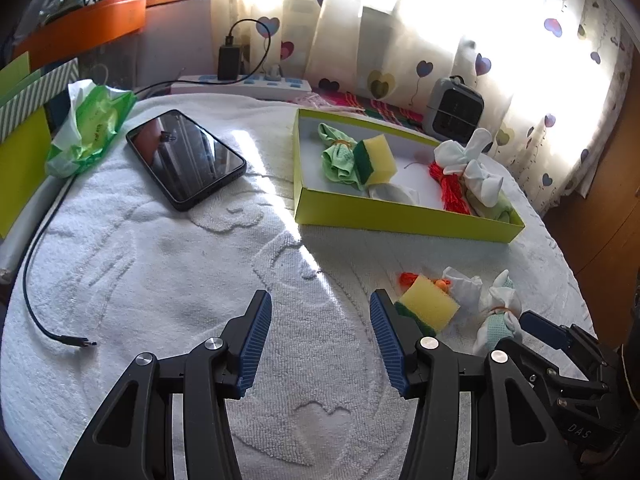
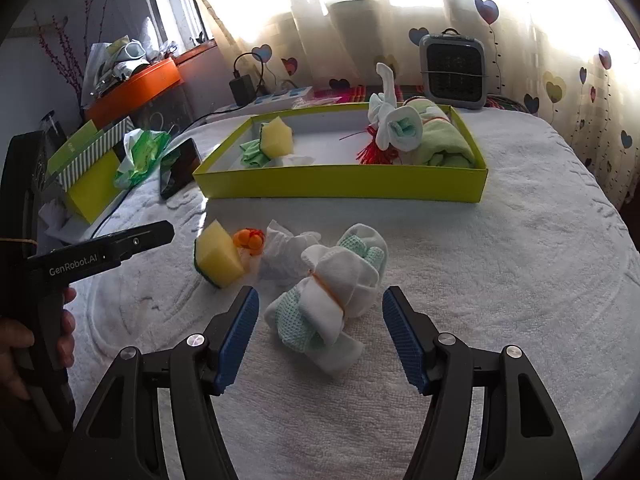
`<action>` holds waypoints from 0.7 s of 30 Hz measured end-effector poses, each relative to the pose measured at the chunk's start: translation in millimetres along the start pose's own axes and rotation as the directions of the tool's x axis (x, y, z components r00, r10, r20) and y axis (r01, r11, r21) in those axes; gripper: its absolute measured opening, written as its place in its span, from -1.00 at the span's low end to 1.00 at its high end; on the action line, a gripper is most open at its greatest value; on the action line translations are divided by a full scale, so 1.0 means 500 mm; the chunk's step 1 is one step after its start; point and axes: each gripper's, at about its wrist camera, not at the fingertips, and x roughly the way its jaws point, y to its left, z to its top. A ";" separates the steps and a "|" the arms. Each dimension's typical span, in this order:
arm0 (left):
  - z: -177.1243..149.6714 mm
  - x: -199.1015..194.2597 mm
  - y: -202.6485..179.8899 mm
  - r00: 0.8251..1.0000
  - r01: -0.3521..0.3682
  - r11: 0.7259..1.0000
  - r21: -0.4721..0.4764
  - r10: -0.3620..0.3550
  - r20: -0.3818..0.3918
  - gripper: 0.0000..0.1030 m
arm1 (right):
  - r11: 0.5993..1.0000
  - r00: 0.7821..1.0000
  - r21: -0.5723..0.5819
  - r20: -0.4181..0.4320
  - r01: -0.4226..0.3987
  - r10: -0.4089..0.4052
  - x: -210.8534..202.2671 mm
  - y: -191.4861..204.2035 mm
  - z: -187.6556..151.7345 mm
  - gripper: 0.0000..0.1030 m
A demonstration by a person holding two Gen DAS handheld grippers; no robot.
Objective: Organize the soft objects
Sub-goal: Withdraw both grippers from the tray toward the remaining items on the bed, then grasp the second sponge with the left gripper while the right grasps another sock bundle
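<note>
While the right claw (image 2: 316, 336) stands wide with its jaws either side of the banded sock bundle (image 2: 332, 300) on the towel-covered desk (image 2: 520, 280), nothing is gripped yet. The bundle looks light, squashy and unlikely to slip; its waist at the rubber band seems the firmest hold. The left claw (image 1: 320, 338) is wide and empty, its right finger just beside the yellow sponge (image 1: 428, 306). Near both lies the green tray (image 2: 340, 188), already holding similar items.
</note>
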 end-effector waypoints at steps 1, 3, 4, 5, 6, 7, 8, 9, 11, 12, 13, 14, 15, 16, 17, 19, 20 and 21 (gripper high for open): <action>-0.002 -0.001 0.001 1.000 0.003 1.000 0.000 -0.003 0.000 -0.02 | 1.000 1.000 -0.004 -0.005 0.002 -0.002 0.003 0.003 -0.001 0.26; -0.004 -0.001 0.002 1.000 0.007 1.000 0.000 -0.007 -0.002 -0.02 | 1.000 1.000 -0.009 -0.012 0.014 -0.014 0.009 0.006 -0.001 0.26; -0.005 -0.002 0.003 1.000 0.010 1.000 0.000 -0.010 -0.003 -0.02 | 1.000 1.000 -0.002 -0.013 0.024 -0.024 0.011 0.005 0.000 0.26; -0.006 -0.002 0.003 1.000 0.012 1.000 0.000 -0.012 -0.004 -0.02 | 1.000 1.000 0.009 -0.010 0.027 -0.027 0.012 0.003 0.002 0.26; -0.007 -0.002 0.003 1.000 0.014 1.000 0.000 -0.014 -0.005 -0.02 | 0.999 1.000 0.023 -0.006 0.022 -0.022 0.012 -0.001 0.004 0.26; -0.008 -0.003 0.003 1.000 0.017 1.000 0.000 -0.017 -0.006 -0.02 | 0.999 1.000 0.038 -0.008 0.020 -0.020 0.014 -0.005 0.006 0.26; -0.008 -0.003 0.004 1.000 0.020 1.000 -0.001 -0.020 -0.006 -0.02 | 0.998 1.000 0.052 -0.011 0.018 -0.018 0.018 -0.008 0.009 0.26; -0.008 -0.003 0.004 1.000 0.024 1.000 -0.001 -0.024 -0.007 -0.02 | 0.998 1.000 0.060 -0.013 0.015 -0.015 0.020 -0.009 0.011 0.26; -0.009 -0.004 0.004 0.999 0.032 1.000 -0.001 -0.032 -0.007 -0.02 | 0.997 1.000 0.075 -0.020 0.018 -0.016 0.026 -0.009 0.015 0.26; -0.009 -0.005 0.004 0.999 0.035 0.999 -0.001 -0.035 -0.007 -0.02 | 0.997 1.000 0.079 -0.018 0.015 -0.014 0.028 -0.009 0.017 0.26; -0.010 -0.006 0.004 0.999 0.040 0.999 -0.001 -0.040 -0.007 -0.02 | 0.996 1.000 0.083 -0.019 0.016 -0.015 0.030 -0.008 0.018 0.26; -0.010 -0.007 0.003 0.999 0.044 0.999 -0.001 -0.044 -0.006 -0.02 | 0.996 1.000 0.084 -0.020 0.019 -0.018 0.032 -0.008 0.019 0.26; -0.010 -0.008 0.003 0.999 0.048 0.999 -0.001 -0.048 -0.006 -0.02 | 0.996 0.999 0.084 -0.023 0.024 -0.022 0.034 -0.008 0.019 0.26; -0.010 -0.010 0.002 0.998 0.055 0.998 0.000 -0.055 -0.004 -0.02 | 0.996 0.999 0.088 -0.030 0.028 -0.025 0.037 -0.009 0.020 0.26; -0.010 -0.011 0.001 0.998 0.065 0.998 0.001 -0.065 -0.003 -0.02 | 0.995 0.999 0.095 -0.036 0.031 -0.027 0.039 -0.011 0.019 0.26; -0.011 -0.012 -0.002 0.997 0.076 0.997 0.002 -0.076 -0.004 -0.02 | 0.995 0.998 0.094 -0.045 0.046 -0.042 0.041 -0.015 0.017 0.26; -0.010 -0.012 -0.004 0.997 0.079 0.997 0.005 -0.079 -0.004 -0.02 | 0.995 0.998 0.090 -0.043 0.048 -0.045 0.040 -0.015 0.016 0.26; -0.010 -0.012 -0.007 0.997 0.081 0.997 0.008 -0.081 -0.005 -0.02 | 0.995 0.998 0.091 -0.039 0.044 -0.041 0.038 -0.016 0.016 0.26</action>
